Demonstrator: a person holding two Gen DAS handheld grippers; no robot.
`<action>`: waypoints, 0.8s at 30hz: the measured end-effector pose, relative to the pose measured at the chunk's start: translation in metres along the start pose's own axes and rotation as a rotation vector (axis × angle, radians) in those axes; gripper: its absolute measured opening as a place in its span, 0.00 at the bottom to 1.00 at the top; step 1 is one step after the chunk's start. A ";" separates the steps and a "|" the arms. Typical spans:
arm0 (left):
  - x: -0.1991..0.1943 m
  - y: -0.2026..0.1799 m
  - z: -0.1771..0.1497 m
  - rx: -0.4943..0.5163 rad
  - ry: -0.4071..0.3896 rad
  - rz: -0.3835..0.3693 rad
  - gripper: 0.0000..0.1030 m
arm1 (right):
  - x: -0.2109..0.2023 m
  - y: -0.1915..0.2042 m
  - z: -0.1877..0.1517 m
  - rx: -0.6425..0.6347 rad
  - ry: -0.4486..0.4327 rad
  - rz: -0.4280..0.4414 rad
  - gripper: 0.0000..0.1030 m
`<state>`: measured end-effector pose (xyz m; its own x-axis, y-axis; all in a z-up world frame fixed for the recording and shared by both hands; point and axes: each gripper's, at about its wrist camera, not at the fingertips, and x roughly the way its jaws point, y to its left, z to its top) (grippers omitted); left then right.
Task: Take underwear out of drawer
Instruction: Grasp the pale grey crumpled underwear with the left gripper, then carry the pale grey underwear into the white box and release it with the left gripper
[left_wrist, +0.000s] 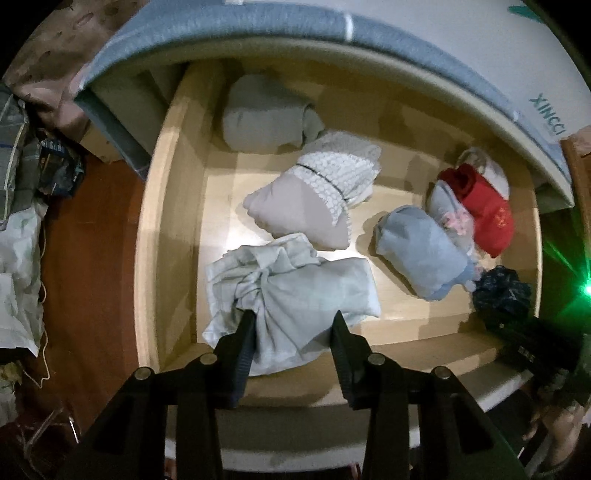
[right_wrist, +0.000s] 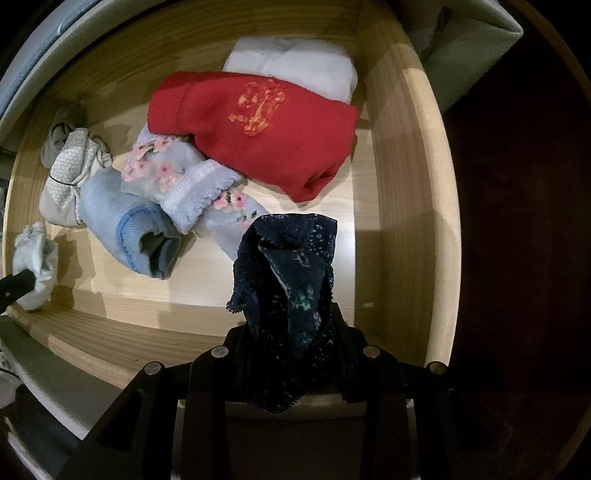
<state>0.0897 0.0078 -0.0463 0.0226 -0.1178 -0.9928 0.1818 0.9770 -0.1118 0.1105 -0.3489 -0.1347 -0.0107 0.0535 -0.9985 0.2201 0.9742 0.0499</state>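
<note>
An open pale wooden drawer (left_wrist: 162, 221) holds several folded pieces of underwear. My left gripper (left_wrist: 292, 314) points down at the drawer's front left and is shut on a bunched pale mint piece (left_wrist: 314, 284), which hangs lifted off the drawer floor. The right wrist view shows that same piece (right_wrist: 35, 254) at the far left. My right gripper (right_wrist: 291, 321) is shut on dark navy lace underwear (right_wrist: 291, 258), held above the drawer's front right corner. Red underwear (right_wrist: 258, 125), a floral blue piece (right_wrist: 177, 184) and a light blue roll (right_wrist: 125, 225) lie below.
A grey and white dotted bundle (left_wrist: 317, 195) and a grey fold (left_wrist: 262, 114) lie further back, a white fold (right_wrist: 295, 62) behind the red one. A blue-edged mattress (left_wrist: 258, 26) overhangs the drawer's rear. Bags and cloth (left_wrist: 18, 221) clutter the reddish floor (left_wrist: 85, 240) on the left.
</note>
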 end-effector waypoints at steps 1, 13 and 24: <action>0.000 0.003 0.004 0.004 -0.009 0.000 0.38 | 0.001 0.000 0.000 0.002 0.000 0.000 0.29; -0.064 0.003 -0.002 0.053 -0.123 -0.020 0.38 | 0.003 -0.002 -0.001 0.021 0.005 0.016 0.29; -0.136 0.005 0.005 0.092 -0.237 -0.024 0.38 | 0.005 0.003 0.001 0.009 0.004 -0.008 0.27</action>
<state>0.0929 0.0279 0.0889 0.2449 -0.1894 -0.9509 0.2735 0.9544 -0.1196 0.1119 -0.3459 -0.1392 -0.0165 0.0468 -0.9988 0.2292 0.9725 0.0418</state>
